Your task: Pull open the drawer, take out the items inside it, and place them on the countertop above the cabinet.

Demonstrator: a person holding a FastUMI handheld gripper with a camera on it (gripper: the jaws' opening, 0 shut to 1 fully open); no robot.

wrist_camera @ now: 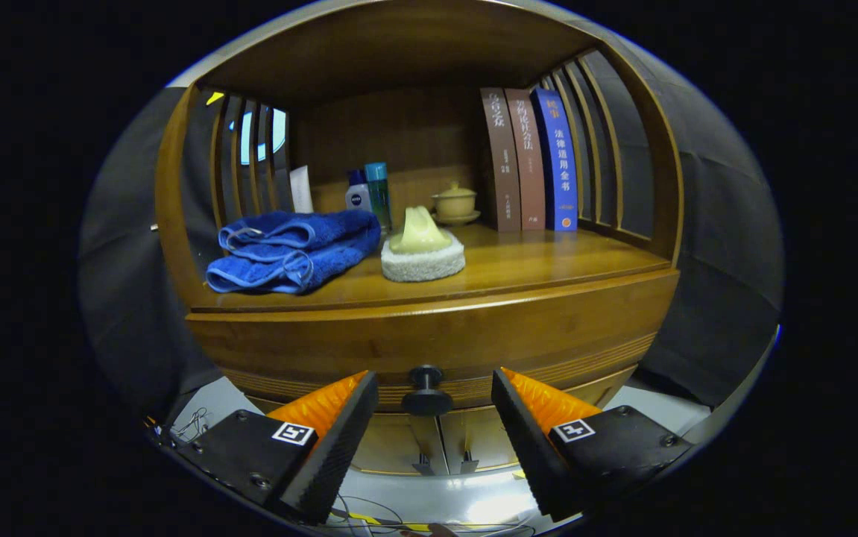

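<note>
While claw (434, 399) gapes — knob (426, 391) between.

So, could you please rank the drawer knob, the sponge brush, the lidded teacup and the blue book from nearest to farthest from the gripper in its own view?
1. Drawer knob: on the drawer front, between the open fingers of the gripper, untouched.
2. Sponge brush: on the countertop, near its front, beside the blue towel.
3. Lidded teacup and blue book: both at the back, book to the right; too close to call.
</note>
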